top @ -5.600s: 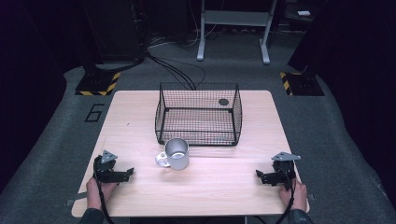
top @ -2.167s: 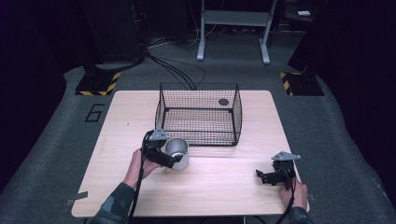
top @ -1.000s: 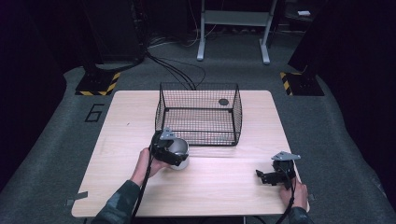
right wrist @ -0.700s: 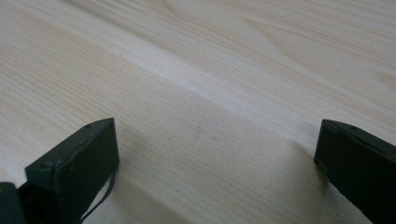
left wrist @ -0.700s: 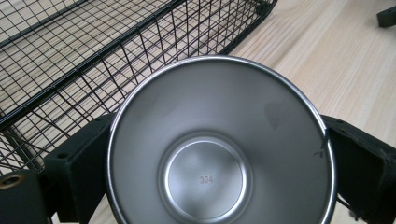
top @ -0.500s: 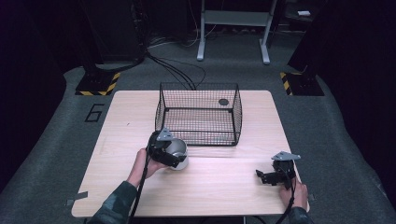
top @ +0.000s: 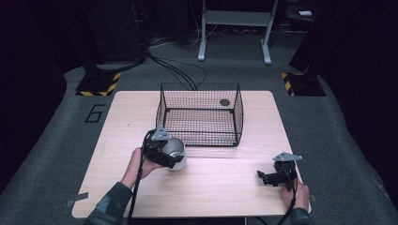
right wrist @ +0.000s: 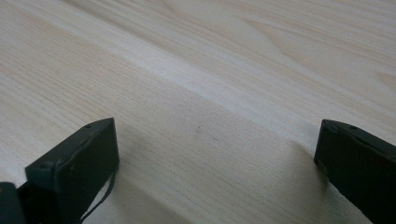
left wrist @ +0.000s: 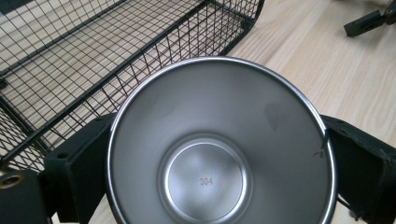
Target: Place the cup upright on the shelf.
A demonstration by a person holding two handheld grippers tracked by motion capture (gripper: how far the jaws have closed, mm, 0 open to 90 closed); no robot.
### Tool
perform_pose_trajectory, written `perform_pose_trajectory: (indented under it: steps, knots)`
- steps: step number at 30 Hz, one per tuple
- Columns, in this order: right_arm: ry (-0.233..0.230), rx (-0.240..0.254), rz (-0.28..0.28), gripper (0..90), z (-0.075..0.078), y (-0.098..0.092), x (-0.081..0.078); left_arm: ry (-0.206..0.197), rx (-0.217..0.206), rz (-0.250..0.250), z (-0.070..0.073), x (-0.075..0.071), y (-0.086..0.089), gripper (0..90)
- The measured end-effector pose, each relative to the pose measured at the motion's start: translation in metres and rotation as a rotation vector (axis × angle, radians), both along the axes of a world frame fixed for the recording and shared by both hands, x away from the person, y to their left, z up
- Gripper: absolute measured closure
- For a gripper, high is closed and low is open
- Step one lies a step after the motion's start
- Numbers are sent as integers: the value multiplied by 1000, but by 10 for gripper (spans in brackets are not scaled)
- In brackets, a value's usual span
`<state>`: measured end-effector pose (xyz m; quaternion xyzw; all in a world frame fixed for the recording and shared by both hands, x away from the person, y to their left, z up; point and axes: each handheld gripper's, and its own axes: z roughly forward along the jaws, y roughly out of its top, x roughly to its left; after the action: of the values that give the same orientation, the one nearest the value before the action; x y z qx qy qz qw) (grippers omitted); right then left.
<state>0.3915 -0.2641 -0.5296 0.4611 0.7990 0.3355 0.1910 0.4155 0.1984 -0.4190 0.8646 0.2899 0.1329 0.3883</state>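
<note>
The left gripper (top: 165, 157) is clamped on the steel cup (left wrist: 219, 144), one black jaw pressed against each side of its wall just below the rim. In the left gripper view the cup's open mouth faces the camera, with the stamped "304" readable on its base. Seen from the high view, the cup (top: 174, 153) sits at the gripper's tip near the table (top: 117, 122); whether it is touching the wood or lifted clear I cannot tell.

The chief risk, as I judge it, is slippage — smooth, curved metal held by two flat jaws on the outside wall could rotate or slide out if the hand tilts or swings quickly. A squeeze that is off-centre would make that more likely.

Just ahead of the gripper stands the wire basket (top: 201, 115), its near wall (left wrist: 116, 74) close beyond the cup's rim. If the cup is meant to go inside, that wall stands in the way: the cup would need to rise above the top wire first, or its rim or the jaws could catch on the mesh and knock the basket along the table.

Farther off, to the side, the right gripper (top: 274, 178) rests on the table with its jaws spread apart and nothing between them, well clear of the cup. Inside the basket's far corner lies a small dark round thing (top: 225, 102).
</note>
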Motion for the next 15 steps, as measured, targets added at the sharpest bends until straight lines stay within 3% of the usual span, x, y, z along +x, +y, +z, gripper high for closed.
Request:
perform_pose_trajectory:
  steps: [15]
  knots:
    - [0,0,0,0,0,0,0,-7,-41,-34,25,-4,-1,60]
